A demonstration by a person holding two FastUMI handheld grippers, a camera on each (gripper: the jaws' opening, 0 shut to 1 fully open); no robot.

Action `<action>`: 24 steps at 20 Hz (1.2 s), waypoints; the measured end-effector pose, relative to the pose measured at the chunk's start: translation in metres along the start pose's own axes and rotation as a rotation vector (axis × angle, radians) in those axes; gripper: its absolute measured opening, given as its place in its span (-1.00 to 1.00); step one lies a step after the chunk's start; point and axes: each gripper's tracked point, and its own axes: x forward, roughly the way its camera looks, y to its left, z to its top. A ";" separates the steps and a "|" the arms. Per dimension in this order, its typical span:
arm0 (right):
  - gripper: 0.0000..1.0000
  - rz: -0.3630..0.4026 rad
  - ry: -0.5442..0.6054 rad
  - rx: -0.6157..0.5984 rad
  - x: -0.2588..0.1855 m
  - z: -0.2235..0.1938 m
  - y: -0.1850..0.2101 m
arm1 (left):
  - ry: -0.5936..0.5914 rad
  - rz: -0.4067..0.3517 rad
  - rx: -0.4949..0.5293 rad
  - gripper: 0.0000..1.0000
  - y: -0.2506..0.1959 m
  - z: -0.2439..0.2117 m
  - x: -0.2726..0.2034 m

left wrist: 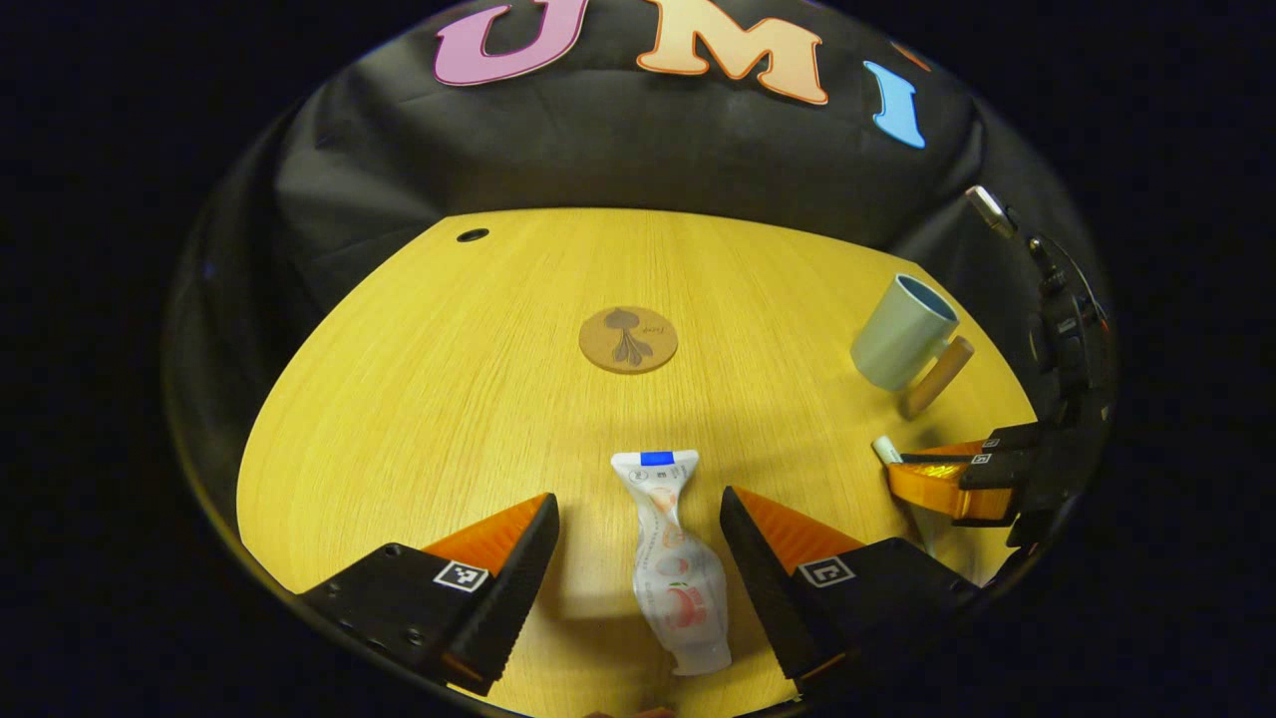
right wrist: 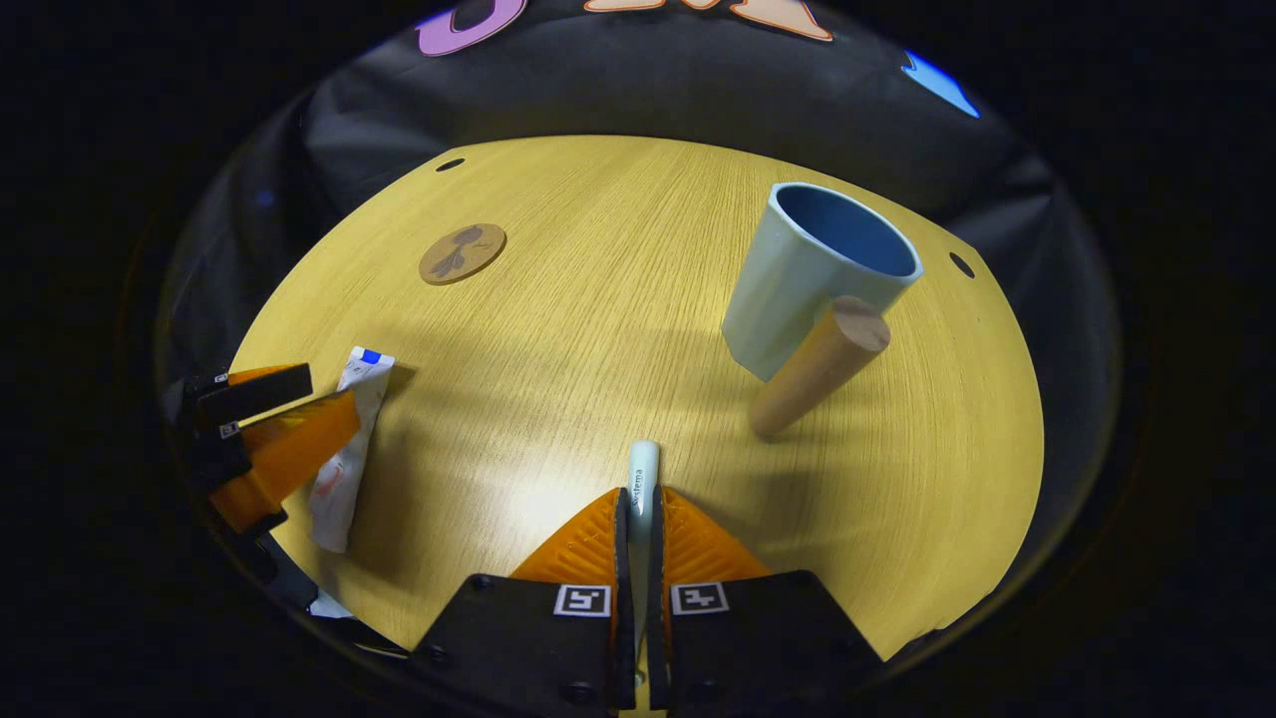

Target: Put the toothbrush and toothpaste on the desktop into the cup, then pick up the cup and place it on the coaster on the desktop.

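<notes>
A white toothpaste tube lies flat on the wooden desktop between the fingers of my left gripper, which stands open around it without touching. From the right gripper view the same tube lies beside the left gripper. My right gripper is shut on a pale toothbrush whose end pokes out past the fingertips; this gripper sits at the right edge in the left gripper view. A light blue cup with a wooden handle stands upright at the right. A round cork coaster lies mid-table.
The round wooden desktop has small cable holes near its far rim. Black cloth hangs behind the table. The cup stands close to the table's right edge in the left gripper view.
</notes>
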 end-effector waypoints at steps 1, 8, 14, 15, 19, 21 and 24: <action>-0.84 0.000 -0.002 -0.002 0.000 0.001 0.000 | 0.014 0.005 -0.003 0.92 0.000 -0.003 0.004; -0.84 0.008 -0.011 0.003 0.000 0.000 0.000 | 0.040 0.015 0.008 0.87 0.000 -0.011 0.016; -0.84 0.002 -0.020 -0.001 0.000 -0.001 0.000 | 0.030 0.029 0.052 0.50 -0.001 -0.012 0.018; -0.84 0.001 -0.022 0.000 0.000 0.001 0.000 | 0.028 0.027 0.050 0.41 -0.001 -0.012 0.019; -0.84 -0.002 -0.028 -0.008 0.000 0.001 0.001 | 0.004 0.001 0.026 -0.39 -0.004 -0.007 0.021; -0.84 -0.005 -0.032 -0.014 0.000 0.000 0.001 | 0.003 -0.009 0.028 -0.60 -0.005 -0.008 0.022; -0.84 -0.003 -0.049 -0.020 0.000 0.001 0.001 | 0.005 -0.026 0.039 -0.77 -0.006 -0.006 0.021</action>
